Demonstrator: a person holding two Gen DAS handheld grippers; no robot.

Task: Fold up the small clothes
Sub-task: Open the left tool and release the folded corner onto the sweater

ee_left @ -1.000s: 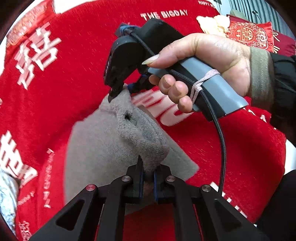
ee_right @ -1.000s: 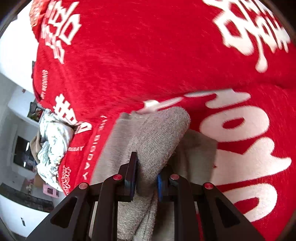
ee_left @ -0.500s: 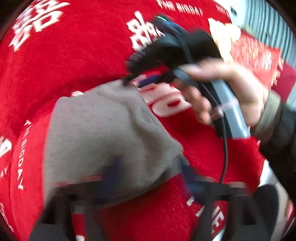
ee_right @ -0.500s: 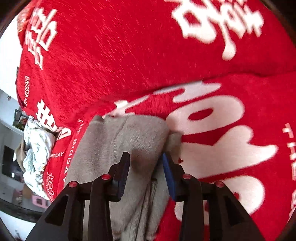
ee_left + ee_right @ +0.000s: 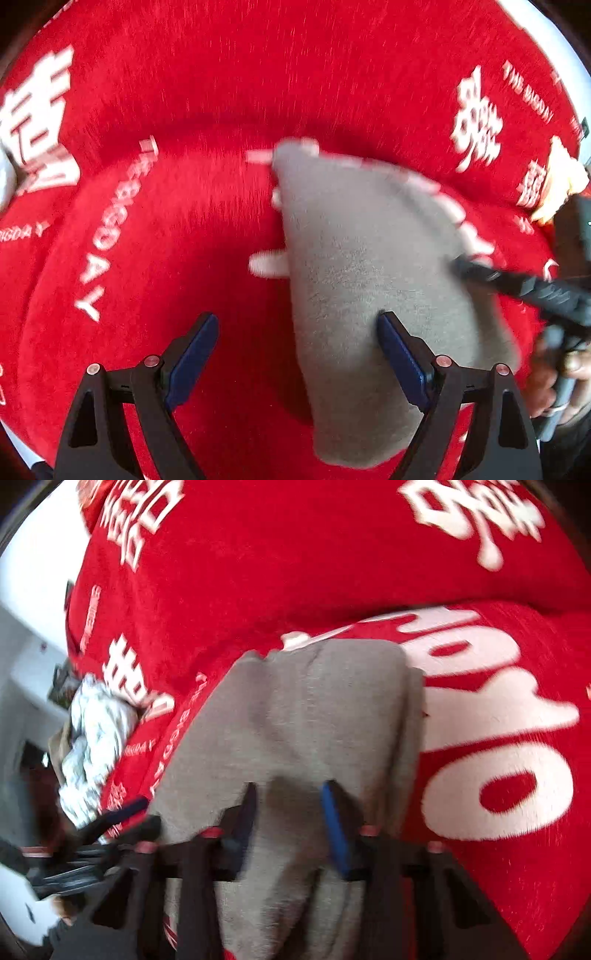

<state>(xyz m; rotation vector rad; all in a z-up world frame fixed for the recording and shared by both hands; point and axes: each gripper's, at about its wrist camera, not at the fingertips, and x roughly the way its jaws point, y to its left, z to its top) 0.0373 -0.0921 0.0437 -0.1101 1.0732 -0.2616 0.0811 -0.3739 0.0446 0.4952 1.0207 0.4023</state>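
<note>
Now you are working over the grey garment (image 5: 369, 266), which is lying folded on the red blanket (image 5: 221, 92) just below the big white lettering. Your left gripper (image 5: 295, 354) is standing with its fingers (image 5: 192, 354) spread wide and gripping nothing; one finger is sitting over bare blanket beside the garment and the other over the garment's edge, probably because that side is already laid down. Your right gripper (image 5: 290, 823) is hovering over the garment's near end with its fingers (image 5: 334, 827) closing and grey cloth lying between them, though the pads are not visibly pressing on it yet. A crumpled pale cloth (image 5: 92, 738) is lying well apart from the garment, at the blanket's edge.
</note>
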